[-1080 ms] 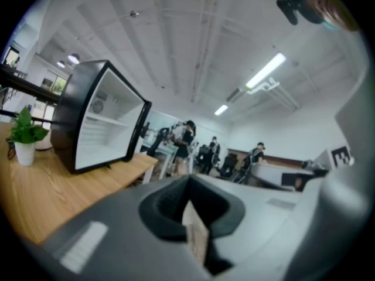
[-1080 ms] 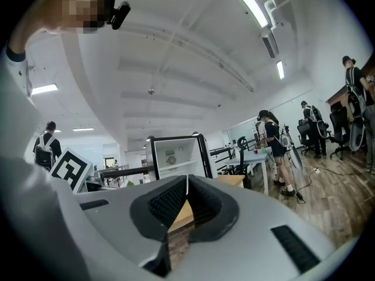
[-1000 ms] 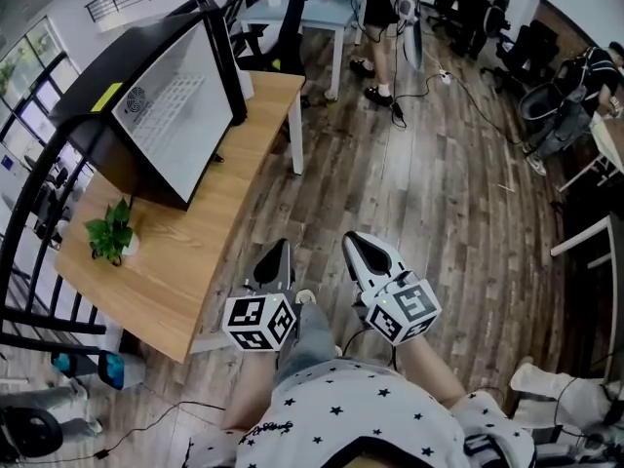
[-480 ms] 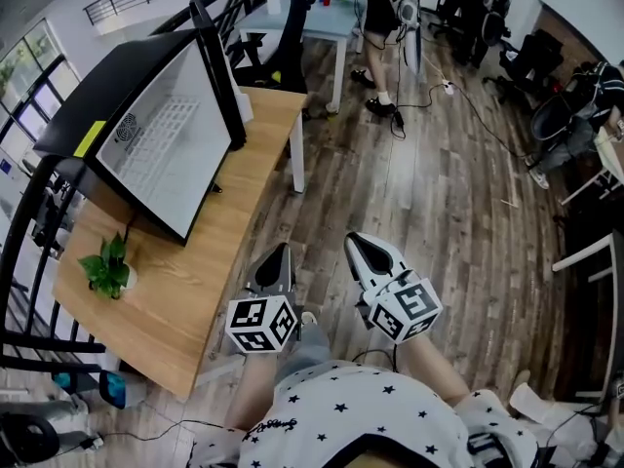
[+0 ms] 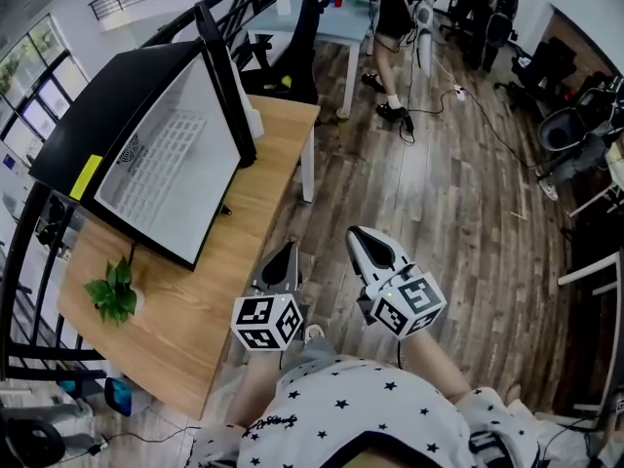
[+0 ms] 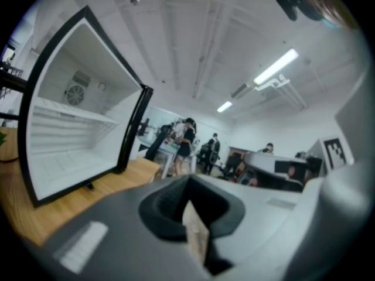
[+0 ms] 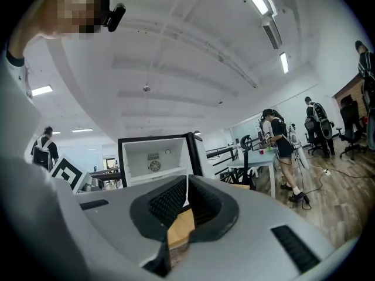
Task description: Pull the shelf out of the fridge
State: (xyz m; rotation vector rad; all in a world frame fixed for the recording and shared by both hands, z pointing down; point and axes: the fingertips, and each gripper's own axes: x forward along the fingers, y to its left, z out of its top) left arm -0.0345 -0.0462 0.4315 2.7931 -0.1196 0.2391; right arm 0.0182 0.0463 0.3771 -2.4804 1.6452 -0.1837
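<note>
Shut tight on nothing: left claw (image 5: 285,253) and right claw (image 5: 363,245), side by side in the air near the edge of the desk (image 5: 224,291), well apart from the fridge (image 5: 107,105). On that desk, the open fridge, white inside turned toward the claws. Within it, around mid-height, a pale shelf (image 6: 73,115), probably wire, though too washed out for certainty. At the desk's near end, a small potted plant (image 5: 115,297). Below, wooden floor (image 5: 439,193).

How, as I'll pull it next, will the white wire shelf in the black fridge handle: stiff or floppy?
Probably stiff: the white wire shelf spans the black fridge flat, unsagging. Likely light: thin open grid, nothing on it.
</note>
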